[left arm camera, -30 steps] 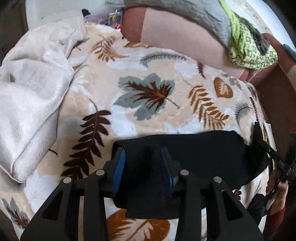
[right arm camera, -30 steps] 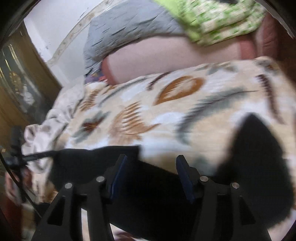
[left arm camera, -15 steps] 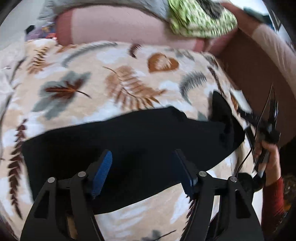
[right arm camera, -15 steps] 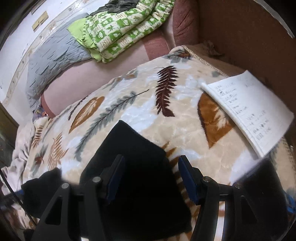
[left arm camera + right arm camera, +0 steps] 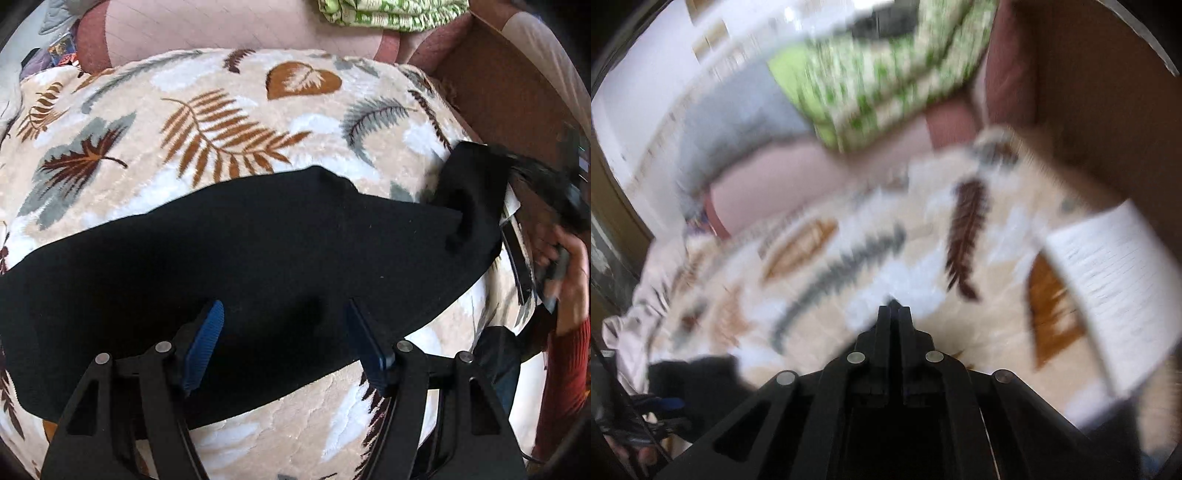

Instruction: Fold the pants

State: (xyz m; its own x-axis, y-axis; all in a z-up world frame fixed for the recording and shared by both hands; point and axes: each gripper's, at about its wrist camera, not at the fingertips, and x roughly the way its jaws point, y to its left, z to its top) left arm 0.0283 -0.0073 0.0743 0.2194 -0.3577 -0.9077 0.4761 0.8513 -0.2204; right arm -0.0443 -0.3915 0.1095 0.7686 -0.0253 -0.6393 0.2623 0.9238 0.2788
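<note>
Your left wrist view looks steeply down along the left tongs point(image 5: 284, 339), close over the black pants point(image 5: 240, 258) spread on the leaf-print blanket point(image 5: 221, 122). At its right edge it catches your right hand point(image 5: 565, 266).

Your right wrist view looks forward at a shallower angle along the right tongs point(image 5: 894, 314), across the same blanket point(image 5: 849, 266) toward the green patterned bedding point(image 5: 879, 74) and the white wall point(image 5: 646, 92) behind. This frame is motion-blurred.

Both views share the blanket, the pink cushion point(image 5: 221, 26) at its far edge and the green bedding point(image 5: 391, 11). The right view shows the pants point(image 5: 698, 376) only at lower left.
</note>
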